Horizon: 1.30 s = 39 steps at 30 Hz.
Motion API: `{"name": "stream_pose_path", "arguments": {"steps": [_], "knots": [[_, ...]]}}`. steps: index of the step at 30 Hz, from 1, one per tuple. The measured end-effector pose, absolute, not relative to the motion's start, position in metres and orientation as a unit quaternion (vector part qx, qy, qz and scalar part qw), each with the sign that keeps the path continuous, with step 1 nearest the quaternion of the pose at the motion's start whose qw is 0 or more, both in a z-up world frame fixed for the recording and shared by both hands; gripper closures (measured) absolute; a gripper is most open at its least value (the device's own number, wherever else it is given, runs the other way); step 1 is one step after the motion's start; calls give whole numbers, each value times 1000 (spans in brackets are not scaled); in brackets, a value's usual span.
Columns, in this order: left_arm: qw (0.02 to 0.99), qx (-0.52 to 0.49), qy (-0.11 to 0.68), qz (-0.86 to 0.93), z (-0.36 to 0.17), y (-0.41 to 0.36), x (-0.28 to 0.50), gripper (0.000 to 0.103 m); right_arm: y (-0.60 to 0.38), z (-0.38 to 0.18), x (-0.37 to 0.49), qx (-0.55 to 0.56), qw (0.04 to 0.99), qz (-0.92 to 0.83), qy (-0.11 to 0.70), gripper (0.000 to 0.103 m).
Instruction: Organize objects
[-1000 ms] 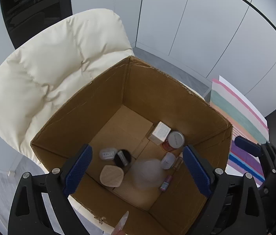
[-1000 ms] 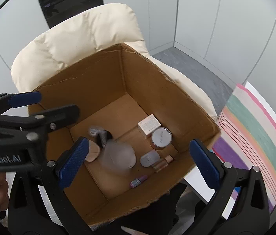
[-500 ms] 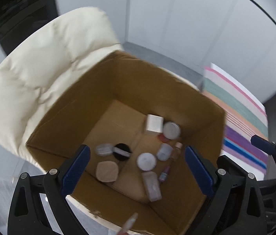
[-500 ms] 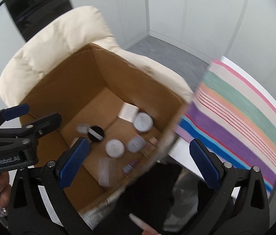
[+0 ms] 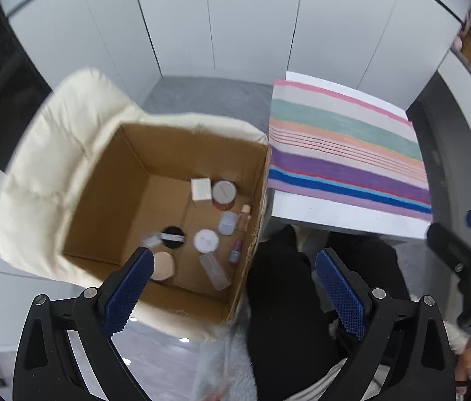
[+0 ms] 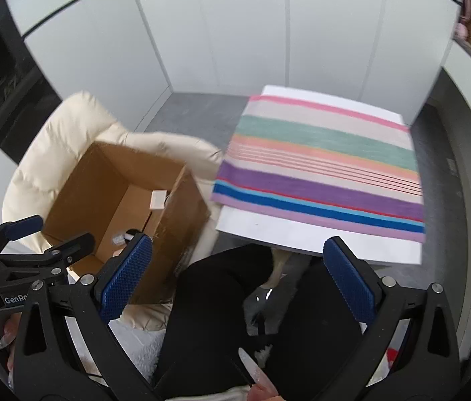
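An open cardboard box [image 5: 111,180] sits on a cream padded chair [image 5: 44,167]. Inside lie several small cosmetics: a white square box [image 5: 201,189], a round tin [image 5: 224,192], a white round jar [image 5: 205,240], a clear bottle [image 5: 214,270], a black compact [image 5: 172,234] and a beige compact [image 5: 163,265]. My left gripper [image 5: 233,279] is open and empty above the box's near right edge. My right gripper [image 6: 233,267] is open and empty, over dark-clothed legs between the box [image 6: 108,180] and the table.
A white table [image 6: 302,234] with a striped cloth [image 6: 319,163] stands to the right of the chair; it also shows in the left wrist view [image 5: 345,153]. White wall panels stand behind. The person's dark legs [image 6: 222,300] fill the near middle.
A clear bottle fell into the box and now lies on its floor. Both grippers swung right and pulled back from over the box toward the striped table.
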<state>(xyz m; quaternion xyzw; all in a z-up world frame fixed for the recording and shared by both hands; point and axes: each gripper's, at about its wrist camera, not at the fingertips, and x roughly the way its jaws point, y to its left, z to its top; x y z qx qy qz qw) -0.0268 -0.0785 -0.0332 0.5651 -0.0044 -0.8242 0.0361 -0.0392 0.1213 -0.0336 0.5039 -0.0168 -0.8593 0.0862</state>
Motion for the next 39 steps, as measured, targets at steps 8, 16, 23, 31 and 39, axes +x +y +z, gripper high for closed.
{"name": "stream_pose_path", "arguments": {"steps": [8, 16, 23, 31, 39], "knots": [[23, 542, -28, -840, 20, -43, -8, 4, 164, 4, -9, 519, 17, -853, -41, 0], [2, 550, -33, -835, 22, -30, -1, 4, 171, 20, 9, 502, 8, -864, -37, 0], [-1, 550, -31, -834, 22, -29, 5, 4, 166, 18, 12, 505, 13, -863, -31, 0], [-5, 550, -31, -834, 21, -31, 7, 4, 165, 14, 14, 509, 16, -860, -34, 0], [-14, 557, -30, -830, 17, -27, 9, 4, 167, 9, 16, 515, 18, -856, -35, 0]]}}
